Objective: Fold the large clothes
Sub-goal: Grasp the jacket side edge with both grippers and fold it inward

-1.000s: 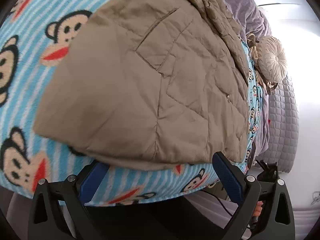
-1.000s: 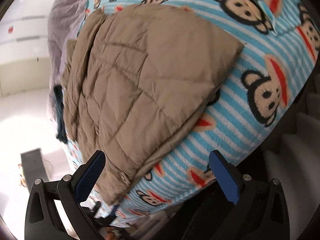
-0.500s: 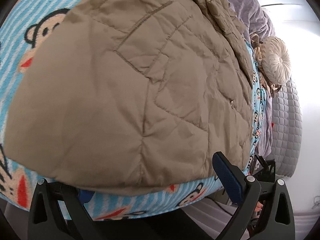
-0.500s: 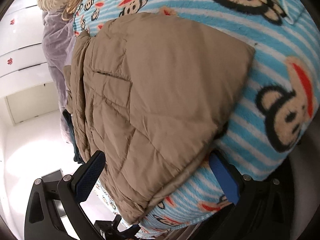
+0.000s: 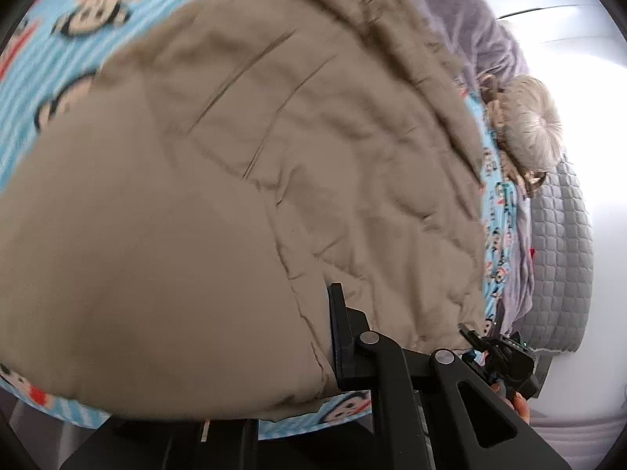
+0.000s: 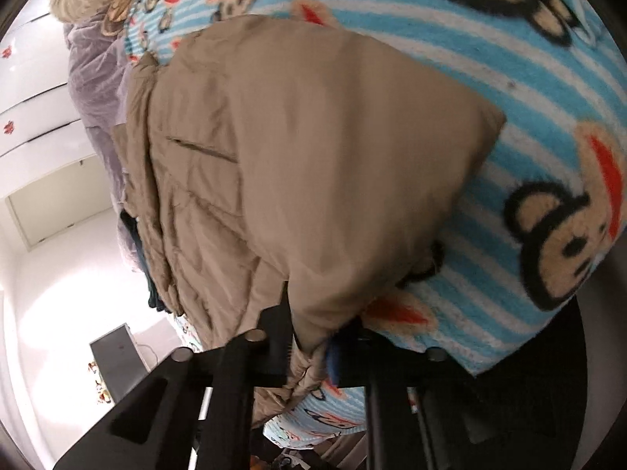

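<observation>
1. Where the bed is covered by the monkey-print blanket (image 6: 529,90), a tan quilted jacket (image 5: 219,211) lies spread on top of it, filling most of both wrist views.
2. Its near hem hangs toward the blanket's front edge, and a slit pocket (image 6: 202,150) shows on the quilted panel in the right wrist view.
3. The left gripper (image 5: 333,337) has closed onto the jacket's near edge: one black finger with a blue pad (image 5: 340,337) presses against the tan fabric, which bulges over the other finger and hides it, so the jaws are clenched on the jacket.
4. The right gripper (image 6: 309,346) is closing on the hem at the other near corner; a fold of tan fabric is pinched between its black finger and its blue pad (image 6: 333,360), so these jaws are grasping the jacket too.
5. Part of the right gripper is visible at the lower right of the left wrist view, beside the jacket's edge.
6. Beyond the jacket, along the far side of the bed, lies a purple plush cover (image 5: 478,39), with a round pleated cream cushion (image 5: 533,129) next to it.
7. A grey quilted mattress pad (image 5: 560,258) hangs down the bed's side.
8. White cabinet fronts (image 6: 31,90) and a pale floor with a dark box (image 6: 115,356) show past the bed in the right wrist view.
</observation>
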`<action>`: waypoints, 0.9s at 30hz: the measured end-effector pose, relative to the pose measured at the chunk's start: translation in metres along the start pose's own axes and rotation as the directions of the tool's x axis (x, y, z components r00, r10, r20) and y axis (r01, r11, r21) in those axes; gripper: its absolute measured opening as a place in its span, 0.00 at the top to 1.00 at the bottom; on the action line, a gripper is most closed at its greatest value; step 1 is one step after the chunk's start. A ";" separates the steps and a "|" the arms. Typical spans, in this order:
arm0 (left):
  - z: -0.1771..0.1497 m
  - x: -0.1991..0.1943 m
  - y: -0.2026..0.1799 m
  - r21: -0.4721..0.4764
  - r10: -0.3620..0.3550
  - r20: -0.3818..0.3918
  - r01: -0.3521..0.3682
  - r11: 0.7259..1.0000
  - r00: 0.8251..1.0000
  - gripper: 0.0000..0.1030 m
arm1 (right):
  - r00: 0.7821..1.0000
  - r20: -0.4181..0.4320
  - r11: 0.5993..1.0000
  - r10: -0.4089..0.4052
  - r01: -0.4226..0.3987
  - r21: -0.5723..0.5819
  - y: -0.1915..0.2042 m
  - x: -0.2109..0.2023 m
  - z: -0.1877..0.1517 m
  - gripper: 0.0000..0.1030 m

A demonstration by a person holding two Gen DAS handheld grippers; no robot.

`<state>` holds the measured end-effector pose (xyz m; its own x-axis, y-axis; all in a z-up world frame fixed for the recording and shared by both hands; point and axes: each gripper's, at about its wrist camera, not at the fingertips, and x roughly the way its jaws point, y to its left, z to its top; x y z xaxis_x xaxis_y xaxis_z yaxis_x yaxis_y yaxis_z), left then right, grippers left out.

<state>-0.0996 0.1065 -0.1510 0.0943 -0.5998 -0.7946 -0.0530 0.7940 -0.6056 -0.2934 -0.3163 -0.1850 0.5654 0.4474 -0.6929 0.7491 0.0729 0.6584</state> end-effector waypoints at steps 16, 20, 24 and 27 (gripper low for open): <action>0.128 -0.074 -0.124 0.152 -0.064 0.267 0.024 0.988 0.961 0.86 | 0.999 0.008 0.881 0.031 -0.023 -0.473 0.196 -0.032 0.061 0.93; 0.184 -0.068 -0.147 0.162 -0.007 0.300 -0.044 0.986 0.954 0.86 | 0.999 -0.015 0.813 0.034 -0.036 -0.581 0.259 -0.022 0.084 0.93; 0.236 -0.048 -0.145 0.152 0.038 0.262 -0.081 0.985 0.964 0.86 | 1.000 -0.023 0.756 0.011 -0.024 -0.654 0.311 -0.001 0.105 0.93; 0.280 -0.020 -0.140 0.164 0.084 0.207 -0.119 0.979 0.975 0.85 | 1.000 -0.010 0.733 -0.027 0.013 -0.680 0.343 0.032 0.127 0.93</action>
<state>0.1846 0.0356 -0.0382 0.2931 -0.4974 -0.8165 0.0995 0.8652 -0.4914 0.0249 -0.3899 -0.0185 0.5420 0.4539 -0.7072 0.3221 0.6651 0.6737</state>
